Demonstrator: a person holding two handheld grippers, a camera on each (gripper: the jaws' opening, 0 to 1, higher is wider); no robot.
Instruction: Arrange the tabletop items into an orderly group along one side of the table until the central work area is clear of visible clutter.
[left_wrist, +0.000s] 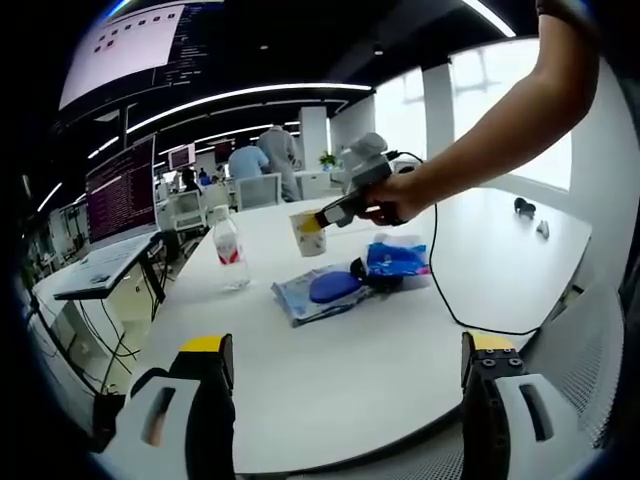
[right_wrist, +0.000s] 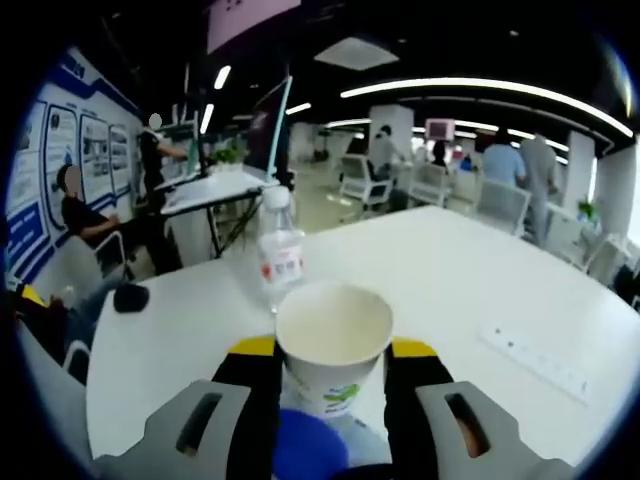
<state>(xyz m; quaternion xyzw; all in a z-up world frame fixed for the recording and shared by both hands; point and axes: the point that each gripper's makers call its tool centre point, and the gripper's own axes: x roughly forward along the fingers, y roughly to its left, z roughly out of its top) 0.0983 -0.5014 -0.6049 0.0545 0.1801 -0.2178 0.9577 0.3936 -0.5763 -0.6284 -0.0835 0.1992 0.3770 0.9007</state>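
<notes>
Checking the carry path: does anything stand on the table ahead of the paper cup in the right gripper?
Yes. In the right gripper view the water bottle stands upright just beyond the paper cup held by the right gripper; the white table right of it looks bare.

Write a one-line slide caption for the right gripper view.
Right gripper holds a paper cup above the white table, water bottle just beyond.

left gripper (left_wrist: 345, 375) fingers apart, right gripper (right_wrist: 333, 375) gripping
</notes>
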